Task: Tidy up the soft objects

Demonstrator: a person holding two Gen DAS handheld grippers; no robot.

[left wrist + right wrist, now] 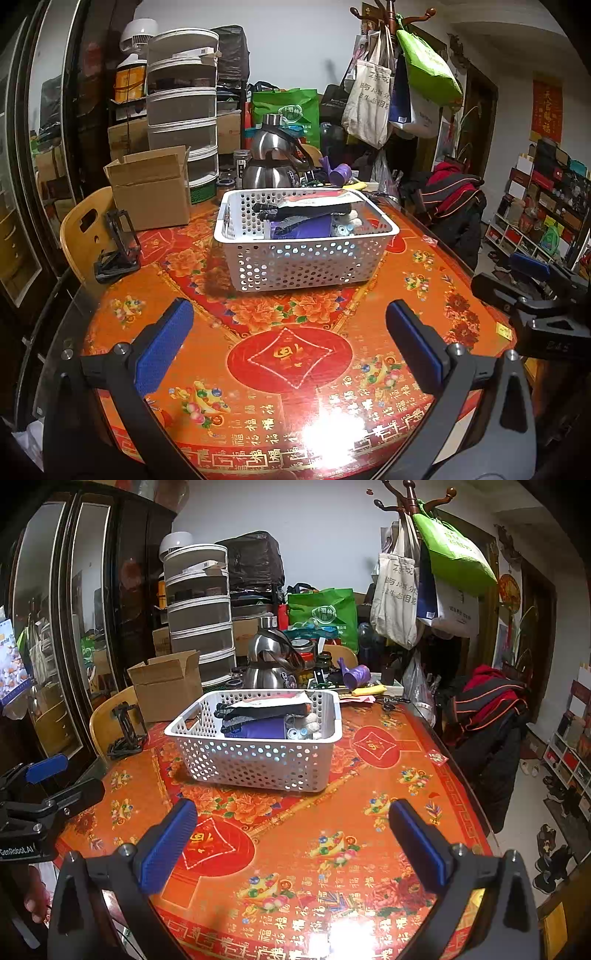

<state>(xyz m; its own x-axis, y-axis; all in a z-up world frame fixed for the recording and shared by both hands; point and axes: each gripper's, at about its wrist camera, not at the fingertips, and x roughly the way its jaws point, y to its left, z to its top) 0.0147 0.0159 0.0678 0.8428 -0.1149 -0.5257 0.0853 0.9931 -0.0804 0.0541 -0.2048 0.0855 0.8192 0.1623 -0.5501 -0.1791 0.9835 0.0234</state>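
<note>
Left gripper [289,322] gapes empty, two ribbed blue pads over the glossy red-orange tablecloth [288,325]; beyond sits one white perforated plastic basket [295,258] holding dark soft fabrics [295,218]. Right gripper [293,821] likewise spread and empty, same basket [255,757] ahead, one cardboard box [166,683] behind
</note>
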